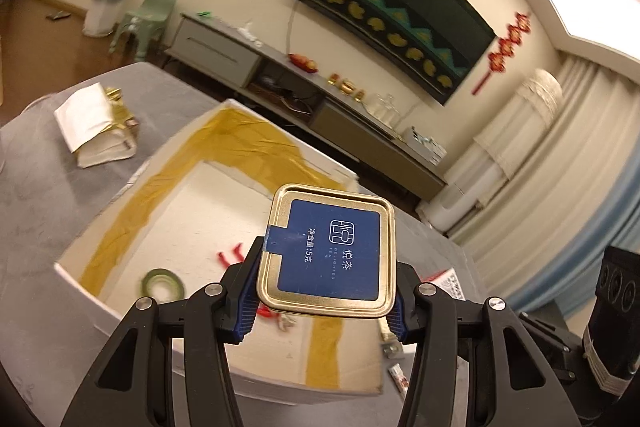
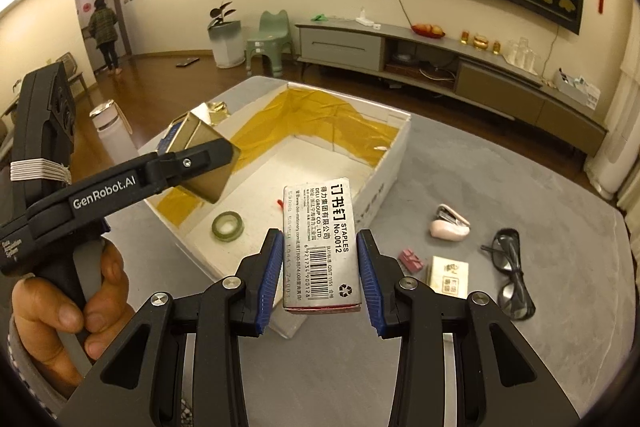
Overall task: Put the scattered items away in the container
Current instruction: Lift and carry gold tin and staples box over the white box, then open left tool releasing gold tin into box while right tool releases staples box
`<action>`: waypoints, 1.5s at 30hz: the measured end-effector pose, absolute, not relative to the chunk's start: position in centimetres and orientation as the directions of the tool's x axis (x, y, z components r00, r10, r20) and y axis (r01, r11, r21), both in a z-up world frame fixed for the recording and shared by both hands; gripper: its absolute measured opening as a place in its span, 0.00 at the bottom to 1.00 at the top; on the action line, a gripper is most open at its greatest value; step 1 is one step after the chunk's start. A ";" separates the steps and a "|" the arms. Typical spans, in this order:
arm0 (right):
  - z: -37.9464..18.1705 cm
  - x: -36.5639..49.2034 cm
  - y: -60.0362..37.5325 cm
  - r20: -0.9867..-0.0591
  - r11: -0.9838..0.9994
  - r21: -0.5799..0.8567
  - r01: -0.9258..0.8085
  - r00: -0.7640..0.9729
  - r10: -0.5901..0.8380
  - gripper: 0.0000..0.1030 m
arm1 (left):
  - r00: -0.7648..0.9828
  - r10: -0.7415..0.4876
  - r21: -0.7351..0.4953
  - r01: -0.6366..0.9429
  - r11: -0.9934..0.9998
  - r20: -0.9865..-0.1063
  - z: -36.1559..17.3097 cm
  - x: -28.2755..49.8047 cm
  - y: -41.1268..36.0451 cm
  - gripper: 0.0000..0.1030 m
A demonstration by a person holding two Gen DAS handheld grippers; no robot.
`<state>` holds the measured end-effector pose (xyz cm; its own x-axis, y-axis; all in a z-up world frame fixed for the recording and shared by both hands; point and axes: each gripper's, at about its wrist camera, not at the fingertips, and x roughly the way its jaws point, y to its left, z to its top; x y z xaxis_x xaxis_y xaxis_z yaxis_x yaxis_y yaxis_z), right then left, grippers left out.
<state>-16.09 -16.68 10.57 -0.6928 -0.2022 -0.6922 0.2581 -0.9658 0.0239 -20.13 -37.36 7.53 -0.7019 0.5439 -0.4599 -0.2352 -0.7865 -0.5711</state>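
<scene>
A white cardboard box (image 1: 64,267) lined with yellow tape sits on the grey table. A green tape roll (image 1: 162,281) and a red string piece (image 1: 230,255) lie inside it. My left gripper (image 1: 326,279) is shut on a gold tin (image 1: 326,255) with a blue label, held above the box's near side. In the right wrist view that tin (image 2: 204,155) hangs over the left wall of the box (image 2: 384,179). My right gripper (image 2: 320,267) is shut on a grey staples box (image 2: 320,227), held above the box's near corner. The tape roll (image 2: 227,225) shows below.
Right of the box lie a pink stapler (image 2: 448,225), black glasses (image 2: 510,275), a small tan carton (image 2: 448,275) and a small pink item (image 2: 411,261). A white bottle (image 2: 112,131) and a white-gold bag (image 1: 96,123) sit left. A person (image 2: 104,35) stands far off.
</scene>
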 end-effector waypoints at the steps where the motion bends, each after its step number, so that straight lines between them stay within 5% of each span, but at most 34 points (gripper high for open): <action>1: 10.5 -16.4 -16.9 -0.694 -0.964 0.025 0.263 -0.690 -0.206 0.38 | -0.706 0.534 -0.575 -0.217 -0.789 -0.466 7.3 -20.3 -37.8 0.51; 26: 9.6 -26.6 -20.0 -0.724 -0.939 0.050 0.340 -0.636 -0.268 0.39 | -0.708 0.451 -0.604 -0.043 -0.796 -0.544 9.9 -27.9 -39.6 0.51; 45: 7.0 -31.2 -19.2 -0.774 -0.943 0.079 0.324 -0.576 -0.263 0.39 | -0.601 0.437 -0.586 0.065 -0.808 -0.669 5.4 -31.3 -38.1 0.51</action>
<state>-31.19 -19.18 7.03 -0.5756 -0.2632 -0.7742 0.3245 -0.9426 0.0793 -31.33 -38.14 5.36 -0.6011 0.4371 -0.6690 0.0653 -0.8075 -0.5862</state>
